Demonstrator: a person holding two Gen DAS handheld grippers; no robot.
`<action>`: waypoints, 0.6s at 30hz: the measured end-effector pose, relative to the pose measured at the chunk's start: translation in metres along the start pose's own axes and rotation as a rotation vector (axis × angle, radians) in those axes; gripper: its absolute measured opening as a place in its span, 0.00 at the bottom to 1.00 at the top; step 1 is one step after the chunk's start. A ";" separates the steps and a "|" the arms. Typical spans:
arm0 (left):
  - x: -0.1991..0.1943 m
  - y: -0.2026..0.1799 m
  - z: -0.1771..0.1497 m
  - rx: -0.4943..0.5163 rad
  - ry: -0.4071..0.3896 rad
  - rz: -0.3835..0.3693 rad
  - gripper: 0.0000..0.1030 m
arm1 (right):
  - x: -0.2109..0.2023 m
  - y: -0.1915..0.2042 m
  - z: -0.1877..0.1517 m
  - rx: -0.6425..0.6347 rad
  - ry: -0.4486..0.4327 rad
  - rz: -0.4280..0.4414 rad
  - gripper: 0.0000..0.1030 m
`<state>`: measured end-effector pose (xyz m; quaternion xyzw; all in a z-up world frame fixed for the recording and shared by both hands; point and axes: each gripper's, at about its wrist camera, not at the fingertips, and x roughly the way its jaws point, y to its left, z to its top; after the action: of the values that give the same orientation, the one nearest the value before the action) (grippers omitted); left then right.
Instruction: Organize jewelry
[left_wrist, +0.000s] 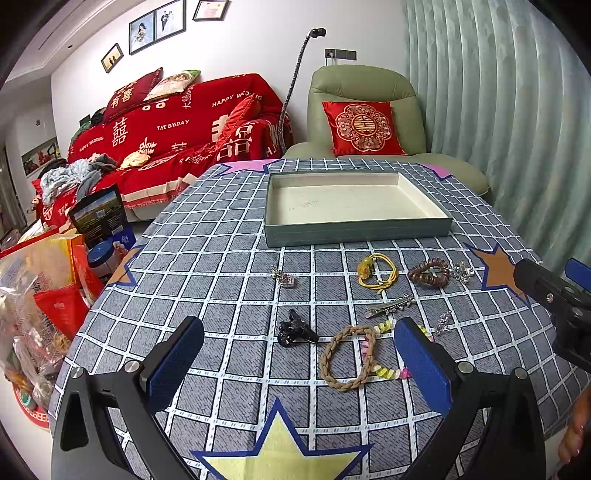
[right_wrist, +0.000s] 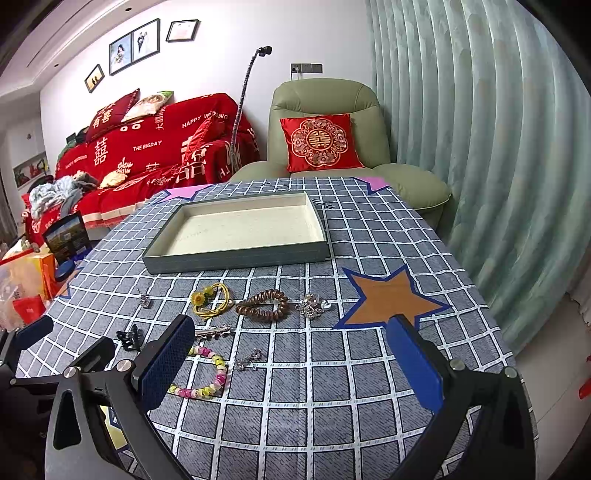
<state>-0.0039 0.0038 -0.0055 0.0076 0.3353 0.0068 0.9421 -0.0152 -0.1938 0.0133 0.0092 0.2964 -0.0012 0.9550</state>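
A shallow grey-green tray (left_wrist: 354, 230) (right_wrist: 236, 258) with a cream lining sits at the far side of the checked tablecloth, with nothing in it. In front of it lie a heart pendant (left_wrist: 286, 278), a yellow hair tie (left_wrist: 376, 273) (right_wrist: 212, 299), a brown coil tie (left_wrist: 428, 273) (right_wrist: 264, 304) and a crystal piece (right_wrist: 314, 306). Nearer are a silver hair clip (left_wrist: 388, 306), a black claw clip (left_wrist: 295, 330), a braided tan bracelet (left_wrist: 347, 358) and a pastel bead bracelet (right_wrist: 210, 373). My left gripper (left_wrist: 297, 325) hangs open over the black clip. My right gripper (right_wrist: 291, 321) is open and holds nothing.
A small silver charm (right_wrist: 249, 358) lies right of the bead bracelet. Beyond the table stand a green armchair (left_wrist: 362, 92) and a red-covered sofa (left_wrist: 177, 125). Curtains (right_wrist: 498, 147) hang on the right. Bags and boxes (left_wrist: 40, 288) crowd the floor off the table's left edge.
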 end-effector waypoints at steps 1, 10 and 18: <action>0.000 0.000 0.000 0.000 0.000 0.000 1.00 | 0.000 0.000 0.000 0.000 0.000 0.001 1.00; 0.000 0.000 0.000 0.000 0.000 0.000 1.00 | 0.000 0.001 0.000 0.002 0.002 0.001 1.00; 0.001 -0.001 0.000 0.001 0.004 0.000 1.00 | 0.001 0.002 -0.001 0.003 0.004 0.003 1.00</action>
<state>-0.0034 0.0024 -0.0063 0.0080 0.3372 0.0068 0.9414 -0.0151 -0.1913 0.0122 0.0110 0.2985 -0.0003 0.9543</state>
